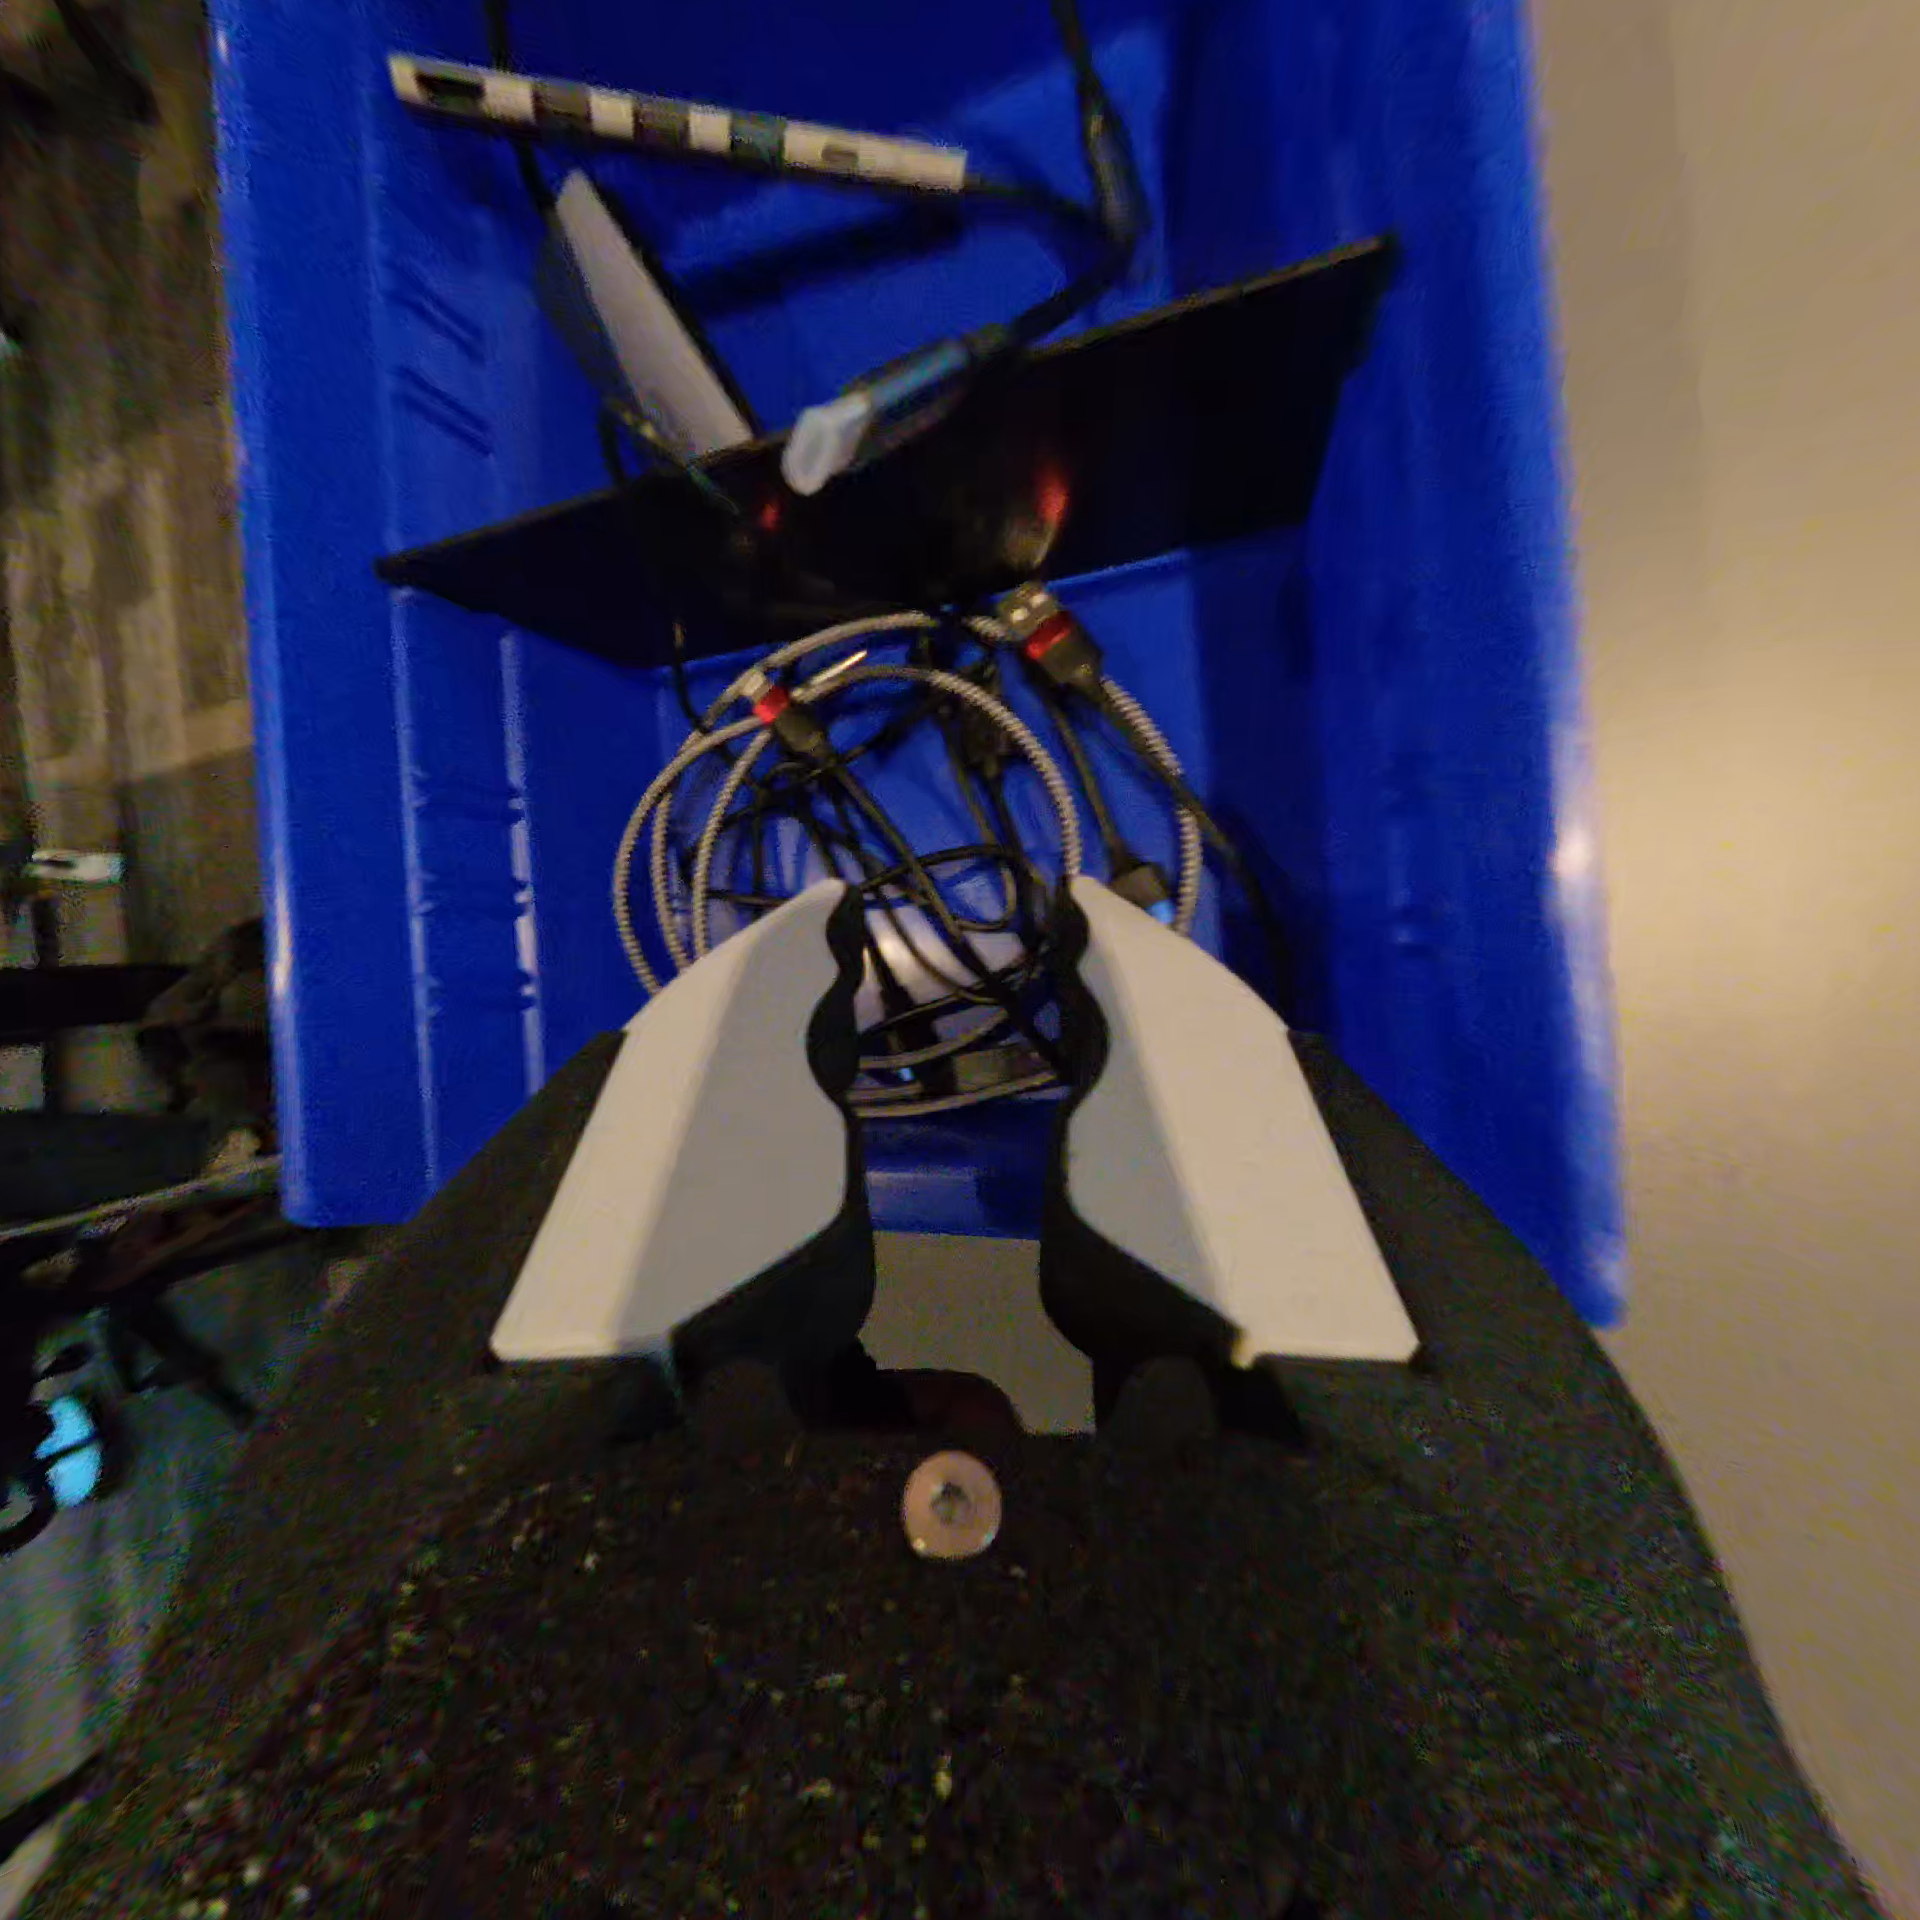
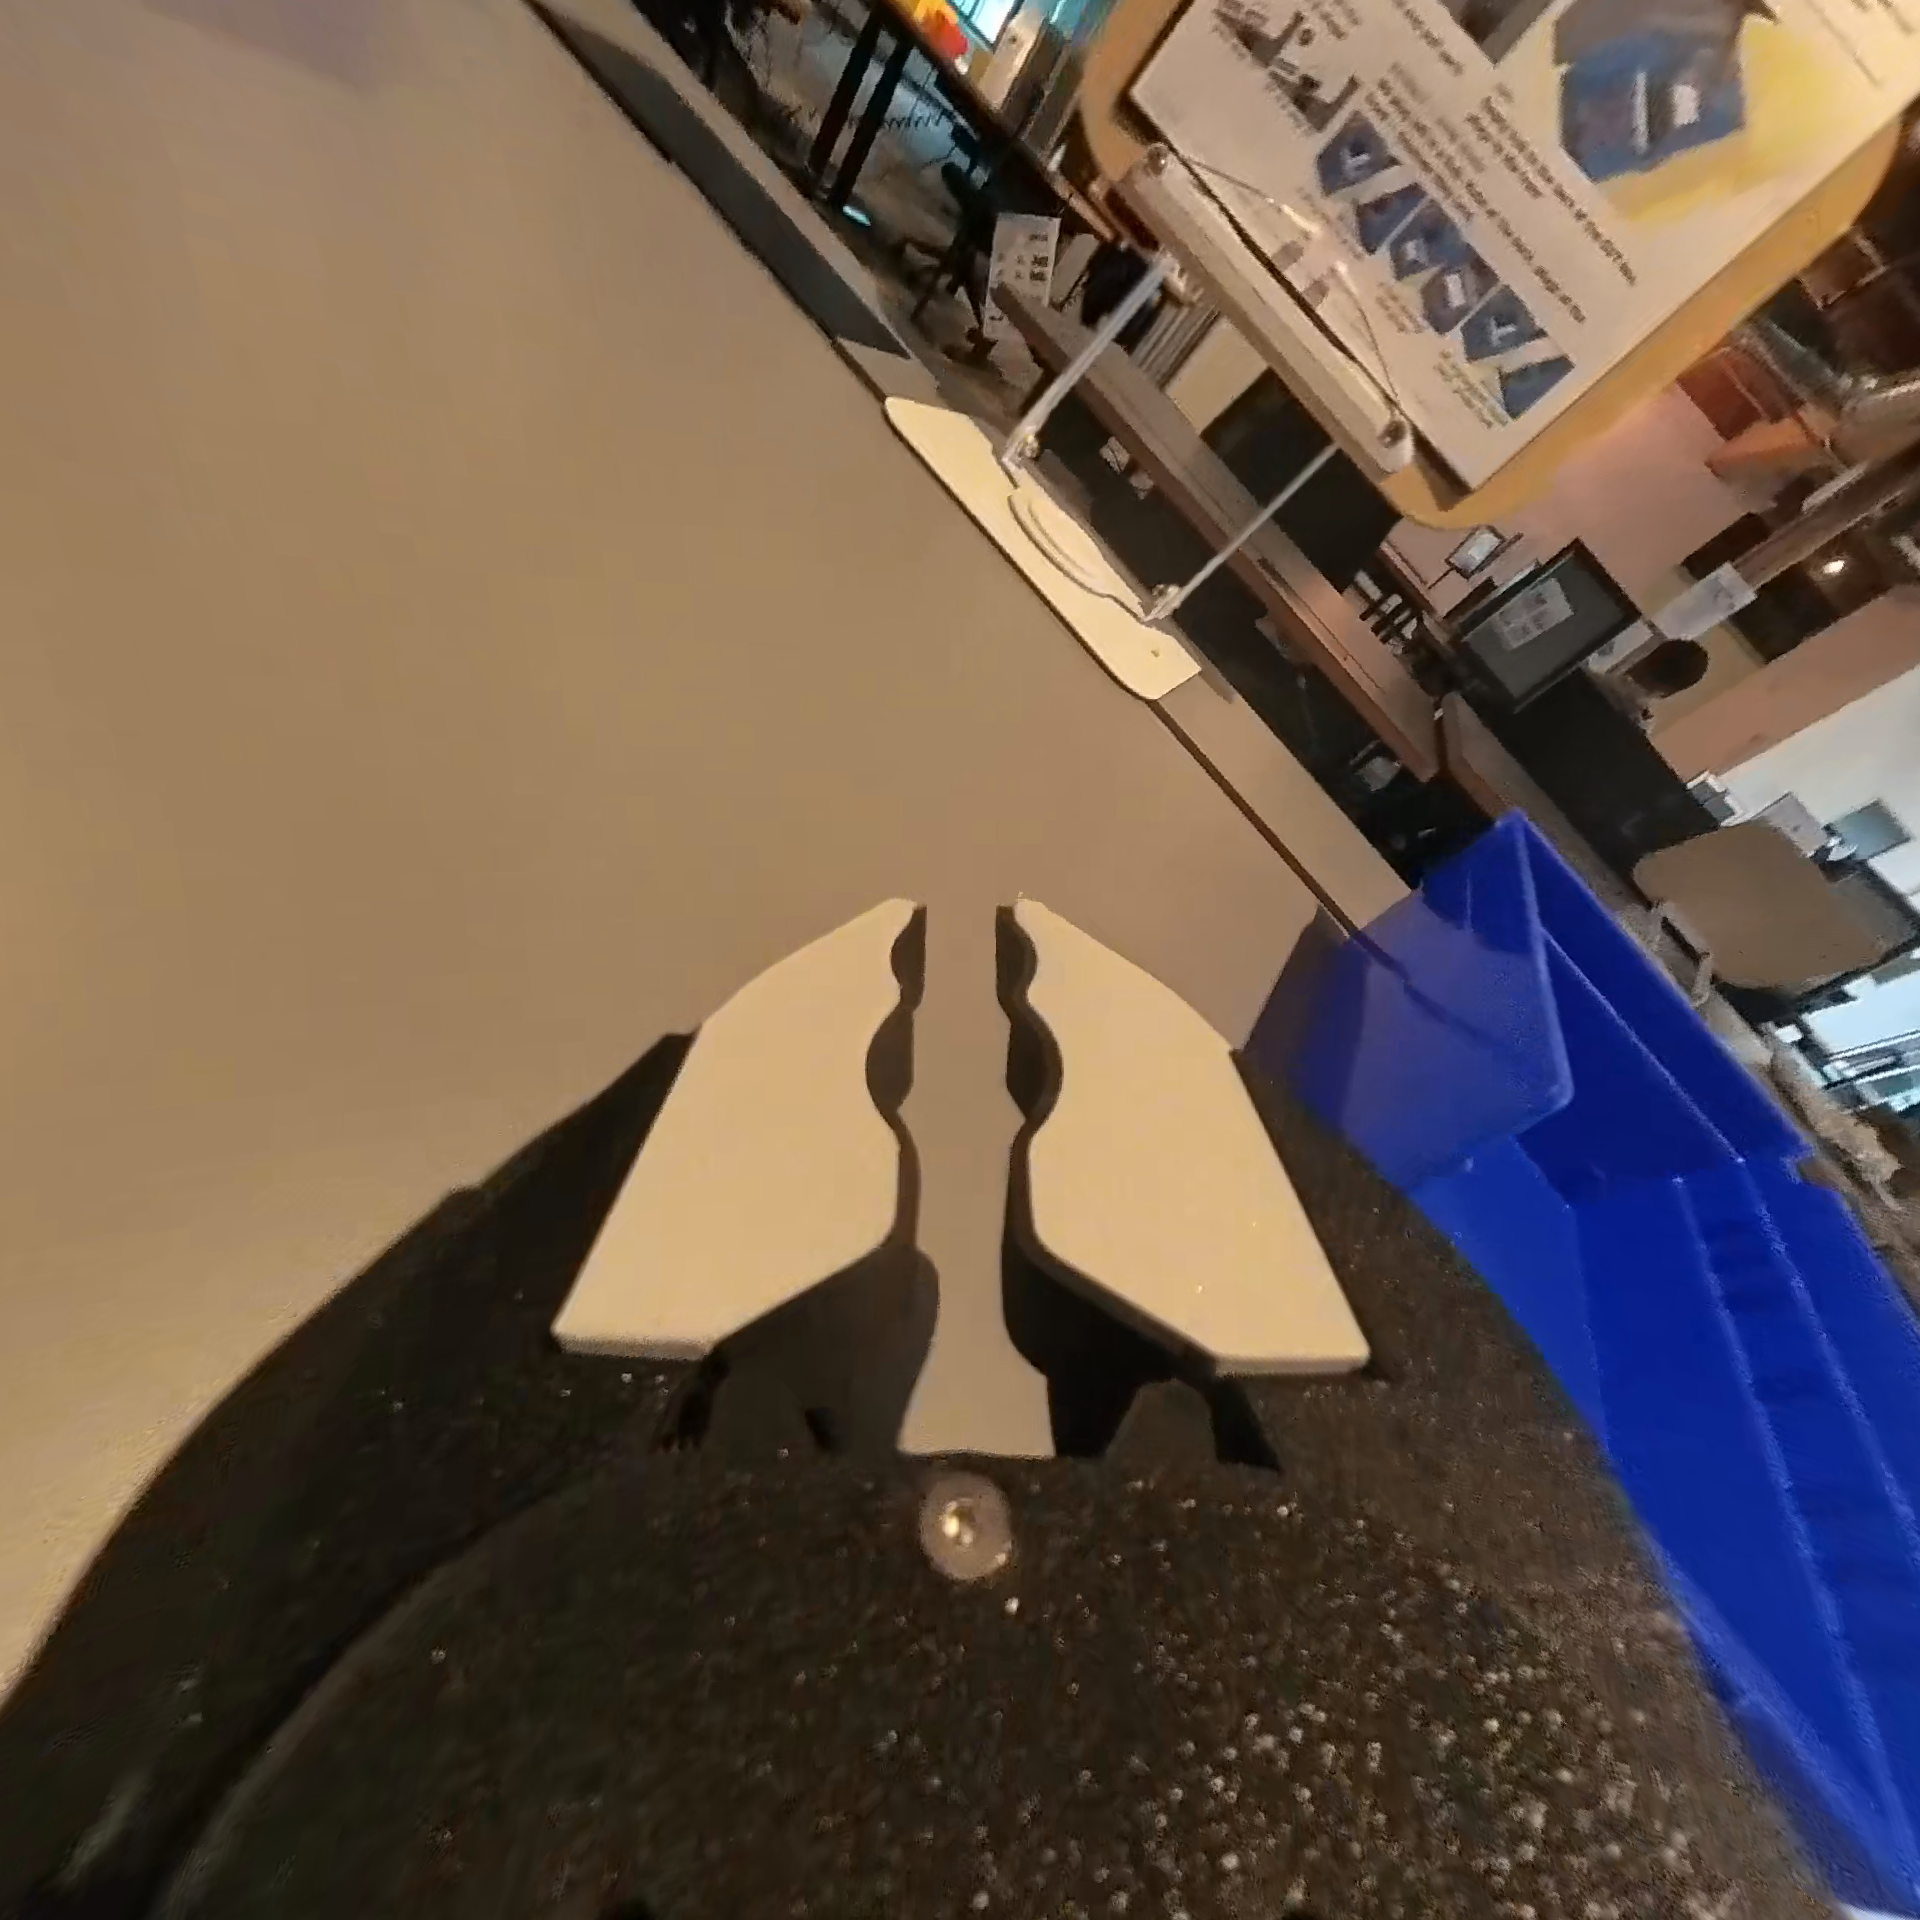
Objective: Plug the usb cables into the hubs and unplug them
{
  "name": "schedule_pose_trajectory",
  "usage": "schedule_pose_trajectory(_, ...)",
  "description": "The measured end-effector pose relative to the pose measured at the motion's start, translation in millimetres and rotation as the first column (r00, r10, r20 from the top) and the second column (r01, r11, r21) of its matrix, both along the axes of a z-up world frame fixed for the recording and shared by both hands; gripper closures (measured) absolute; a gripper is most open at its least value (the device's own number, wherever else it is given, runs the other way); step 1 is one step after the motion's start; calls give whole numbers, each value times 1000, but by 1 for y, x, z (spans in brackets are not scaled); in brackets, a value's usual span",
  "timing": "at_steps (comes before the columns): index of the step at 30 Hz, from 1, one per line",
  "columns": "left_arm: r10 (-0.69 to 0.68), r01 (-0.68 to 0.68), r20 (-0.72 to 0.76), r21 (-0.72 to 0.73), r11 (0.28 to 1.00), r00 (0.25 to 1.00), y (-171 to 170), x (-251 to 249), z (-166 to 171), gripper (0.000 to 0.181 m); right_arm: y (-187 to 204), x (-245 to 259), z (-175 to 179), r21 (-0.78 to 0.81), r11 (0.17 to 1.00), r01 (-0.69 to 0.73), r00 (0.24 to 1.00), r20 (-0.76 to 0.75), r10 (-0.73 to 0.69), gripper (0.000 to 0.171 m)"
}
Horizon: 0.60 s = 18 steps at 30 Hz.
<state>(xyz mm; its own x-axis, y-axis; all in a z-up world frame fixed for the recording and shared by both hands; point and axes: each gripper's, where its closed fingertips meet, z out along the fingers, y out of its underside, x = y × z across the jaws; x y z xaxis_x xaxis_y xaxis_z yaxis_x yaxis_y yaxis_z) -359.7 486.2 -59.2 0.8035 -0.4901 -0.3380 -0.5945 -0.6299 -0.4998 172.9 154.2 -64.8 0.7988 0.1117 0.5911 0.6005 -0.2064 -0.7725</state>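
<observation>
A blue bin (image 1: 343,727) fills the left wrist view, split by a black divider (image 1: 1195,436). Behind the divider lie a long silver hub (image 1: 675,120), a white hub (image 1: 634,312) and a grey connector (image 1: 883,416) on a black lead. The near compartment holds a tangle of braided and black usb cables (image 1: 727,790), one with a red-collared plug (image 1: 1049,634). My left gripper (image 1: 961,904) is open and empty just above the tangle. My right gripper (image 2: 964,920) hovers over the bare table (image 2: 416,520), empty, jaws only a narrow gap apart, left of the bin (image 2: 1558,1195).
In the right wrist view a white base plate (image 2: 1039,540) carries a clear stand with an instruction board (image 2: 1507,208) at the table's far edge. Desks and shelves stand beyond the table. The bin's tall walls close in the cables on both sides. The left gripper's tips are roughly 65 cm from the right gripper's. It is some 15 cm from my left tips to the white hub (image 1: 634,312).
</observation>
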Motion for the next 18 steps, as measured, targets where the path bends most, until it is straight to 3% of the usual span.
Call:
schedule_pose_trajectory(2, 43, -42, -3, 22, 999, 999, 12, -9, 9, 145, -1, -1, -1, 0, 1000, -3, 1000, 17, 3, 159)
schedule_pose_trajectory(5, 104, -137, 198, 158, 978, 975, 41, -9, 46, 148, -1, -1, 1, 9, 1000, -5, 1000, 1, 5, 159)
schedule_pose_trajectory(7, 140, -193, 278, 173, 966, 950, 52, -12, 53, 148, -2, 0, 2, 12, 1000, -6, 1000, -9, 6, 159)
schedule_pose_trajectory(13, 123, -133, 122, 76, 988, 985, 39, -15, -3, 147, -5, -2, 2, 16, 1000, -8, 1000, -2, 8, 159)
schedule_pose_trajectory(18, 93, -91, 42, -31, 995, 995, 32, -8, -28, 148, -6, -1, 2, 15, 1000, -8, 1000, -3, 8, 159)
